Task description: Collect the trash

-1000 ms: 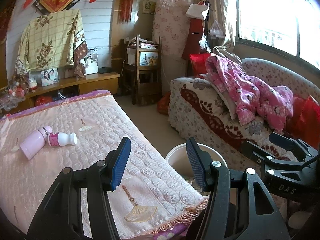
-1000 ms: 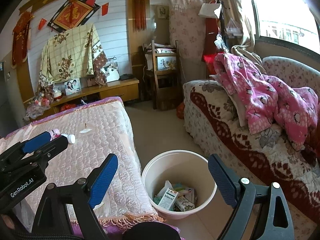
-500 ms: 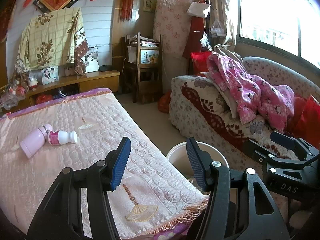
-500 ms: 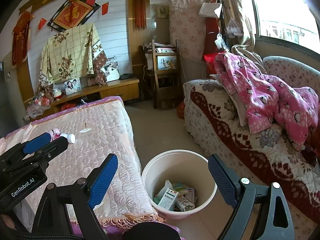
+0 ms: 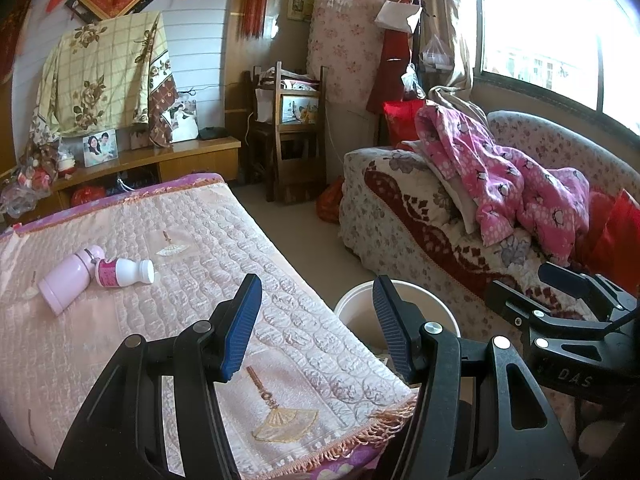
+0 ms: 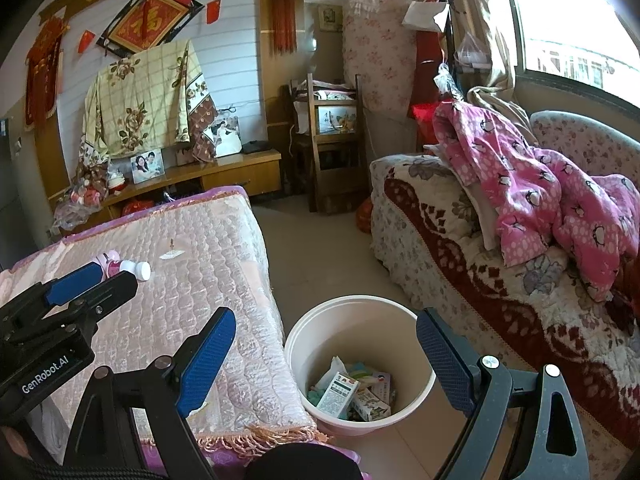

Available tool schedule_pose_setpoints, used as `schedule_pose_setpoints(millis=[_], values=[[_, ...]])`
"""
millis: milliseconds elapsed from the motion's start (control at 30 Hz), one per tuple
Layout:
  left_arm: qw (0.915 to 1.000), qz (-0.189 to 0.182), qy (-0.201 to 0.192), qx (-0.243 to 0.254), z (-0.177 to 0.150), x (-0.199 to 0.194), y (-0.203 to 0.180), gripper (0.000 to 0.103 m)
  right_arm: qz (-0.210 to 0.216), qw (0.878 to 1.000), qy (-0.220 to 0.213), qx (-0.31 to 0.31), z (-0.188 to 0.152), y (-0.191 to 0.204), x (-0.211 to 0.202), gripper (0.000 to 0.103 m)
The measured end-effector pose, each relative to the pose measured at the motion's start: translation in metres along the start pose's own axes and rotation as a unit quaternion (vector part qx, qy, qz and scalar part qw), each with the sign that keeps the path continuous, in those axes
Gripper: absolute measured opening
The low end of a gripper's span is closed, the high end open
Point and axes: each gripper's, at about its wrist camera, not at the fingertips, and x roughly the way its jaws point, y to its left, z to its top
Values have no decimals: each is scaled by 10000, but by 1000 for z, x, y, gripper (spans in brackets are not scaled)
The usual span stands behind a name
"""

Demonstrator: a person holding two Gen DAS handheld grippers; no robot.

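Left claw half open, empty, above the near corner of the pink quilted table cover. Right claw wide open, empty, over the round white plastic bucket on the floor, which holds small cartons. A white bottle with magenta label lies on the table touching a pale pink flask.

White bucket; pale pink bottle; pink quilted cloth
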Motion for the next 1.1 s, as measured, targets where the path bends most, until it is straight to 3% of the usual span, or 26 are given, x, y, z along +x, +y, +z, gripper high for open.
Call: schedule_pose_setpoints(millis=[833, 933, 1033, 1100], values=[[9999, -116, 99, -8, -1, 3, 2, 57, -11, 10000, 90, -9, -5, -3, 6, 90], [9999, -45, 90, 20, -1, 2, 1, 57, -11, 10000, 87, -13, -4, -4, 6, 90], [9995, 269, 43, 146, 0, 1, -3, 63, -10, 10000, 81, -5, -5, -4, 6, 90], [9996, 247, 27, 164, 0, 0, -4, 63, -13, 10000, 83, -8, -5, -3, 6, 90]])
